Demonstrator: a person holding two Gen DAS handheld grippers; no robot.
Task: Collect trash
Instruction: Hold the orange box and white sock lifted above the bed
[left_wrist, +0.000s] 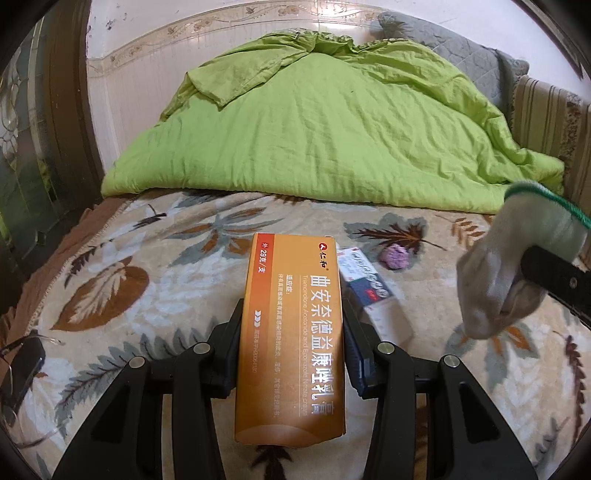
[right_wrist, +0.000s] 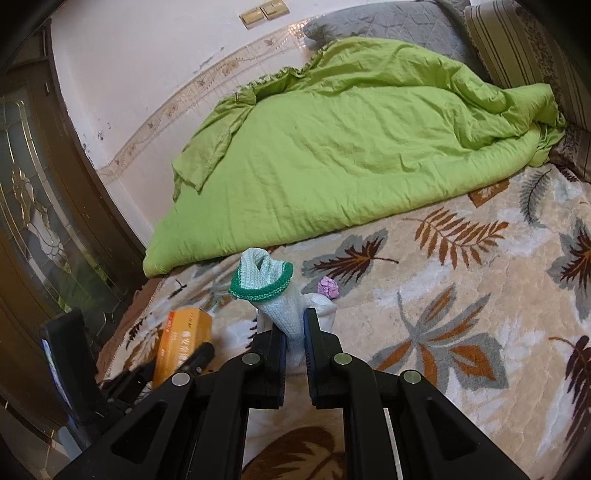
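I am mid-collection with both hands loaded. My left hand-held gripper (left_wrist: 291, 343) is clamped on the long orange cardboard medicine box (left_wrist: 291, 332), lifted over the leaf-patterned blanket on the bed (left_wrist: 110, 295). My right hand-held gripper (right_wrist: 294, 343) pinches a pale knitted sock with a green cuff (right_wrist: 269, 291). A white-and-blue small carton (left_wrist: 373, 291) and a crumpled purple wad (left_wrist: 397, 257) lie on the blanket beyond. No bin shows, so next I judge both loads need carrying off.

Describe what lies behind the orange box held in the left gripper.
Behind the orange box, a blue-and-white carton lies on the leaf-print blanket, its near left side hidden by the box. A purple wad sits farther back.
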